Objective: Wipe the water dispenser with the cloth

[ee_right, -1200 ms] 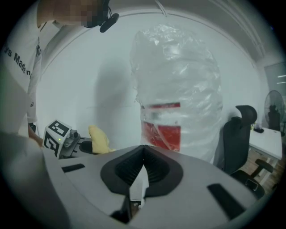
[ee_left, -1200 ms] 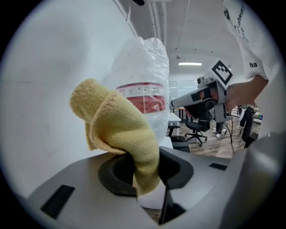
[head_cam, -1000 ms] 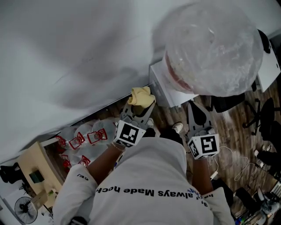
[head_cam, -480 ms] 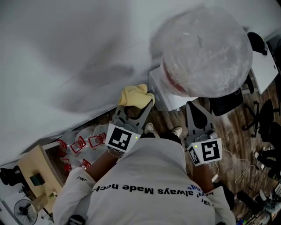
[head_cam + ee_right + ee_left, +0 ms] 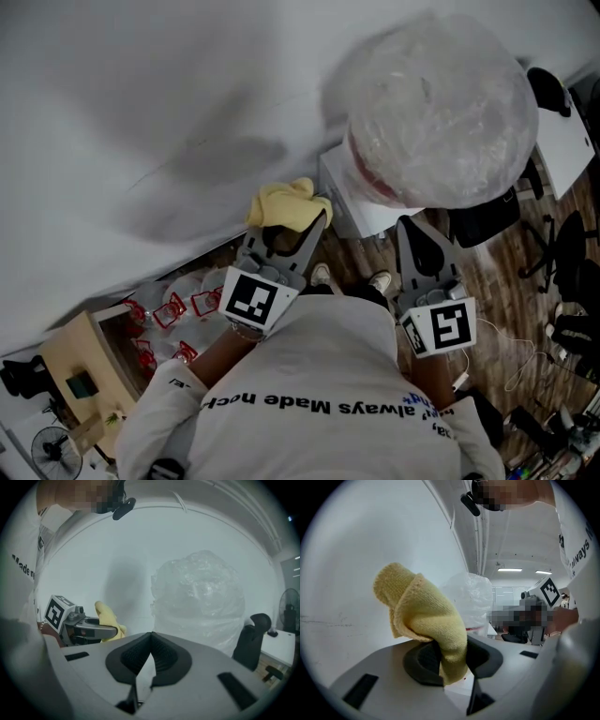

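Cloth [image 5: 426, 620] hangs pinched in our left gripper [image 5: 450, 657], near the water dispenser [image 5: 359, 204]. Our right gripper [image 5: 151, 654] is closed, holding nothing.

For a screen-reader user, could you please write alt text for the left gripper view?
The left gripper pinches a folded yellow knitted cloth between its dark jaws, beside a white wall. Behind it stands a large bottle wrapped in clear plastic.

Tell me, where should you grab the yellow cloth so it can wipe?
Grab it by its bunched lower end, coming from the person's side, just as the left tool pinches the yellow cloth. That leaves the folded top sticking out free for wiping the water dispenser.
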The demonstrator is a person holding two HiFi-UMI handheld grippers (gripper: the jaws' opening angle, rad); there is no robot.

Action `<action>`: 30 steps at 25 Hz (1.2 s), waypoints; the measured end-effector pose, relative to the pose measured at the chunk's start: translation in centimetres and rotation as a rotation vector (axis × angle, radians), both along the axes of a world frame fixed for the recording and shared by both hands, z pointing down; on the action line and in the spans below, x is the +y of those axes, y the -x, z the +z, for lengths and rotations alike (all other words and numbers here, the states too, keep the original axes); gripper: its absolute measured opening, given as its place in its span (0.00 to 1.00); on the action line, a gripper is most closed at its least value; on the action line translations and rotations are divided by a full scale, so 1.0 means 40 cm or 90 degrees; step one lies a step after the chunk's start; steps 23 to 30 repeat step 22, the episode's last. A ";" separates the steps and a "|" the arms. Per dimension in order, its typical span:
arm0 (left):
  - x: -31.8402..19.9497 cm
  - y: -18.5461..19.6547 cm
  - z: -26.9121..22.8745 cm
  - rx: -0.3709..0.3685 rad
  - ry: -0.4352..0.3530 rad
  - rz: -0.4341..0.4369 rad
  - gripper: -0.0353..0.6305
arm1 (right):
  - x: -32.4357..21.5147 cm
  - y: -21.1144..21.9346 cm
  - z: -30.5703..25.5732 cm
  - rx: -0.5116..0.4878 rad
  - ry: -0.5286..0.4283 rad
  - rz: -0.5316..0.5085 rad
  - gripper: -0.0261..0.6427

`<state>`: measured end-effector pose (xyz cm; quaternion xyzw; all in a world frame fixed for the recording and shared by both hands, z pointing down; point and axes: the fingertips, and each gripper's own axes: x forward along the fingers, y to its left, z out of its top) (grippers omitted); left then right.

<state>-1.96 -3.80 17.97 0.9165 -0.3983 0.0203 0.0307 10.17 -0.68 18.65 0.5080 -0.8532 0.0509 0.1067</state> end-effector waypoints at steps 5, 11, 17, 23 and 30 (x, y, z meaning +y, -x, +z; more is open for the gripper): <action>0.002 0.011 0.000 -0.001 -0.001 -0.007 0.24 | 0.003 -0.001 0.000 0.002 -0.001 0.002 0.05; 0.011 0.023 -0.001 0.001 -0.001 -0.012 0.24 | 0.009 0.005 -0.005 0.007 -0.006 0.005 0.05; 0.027 0.027 -0.007 0.003 -0.006 -0.010 0.24 | 0.018 0.025 -0.008 0.011 -0.015 0.003 0.05; 0.043 0.030 -0.013 0.005 -0.008 -0.014 0.24 | 0.039 0.023 -0.008 0.013 -0.016 0.003 0.05; 0.043 0.030 -0.013 0.005 -0.008 -0.014 0.24 | 0.039 0.023 -0.008 0.013 -0.016 0.003 0.05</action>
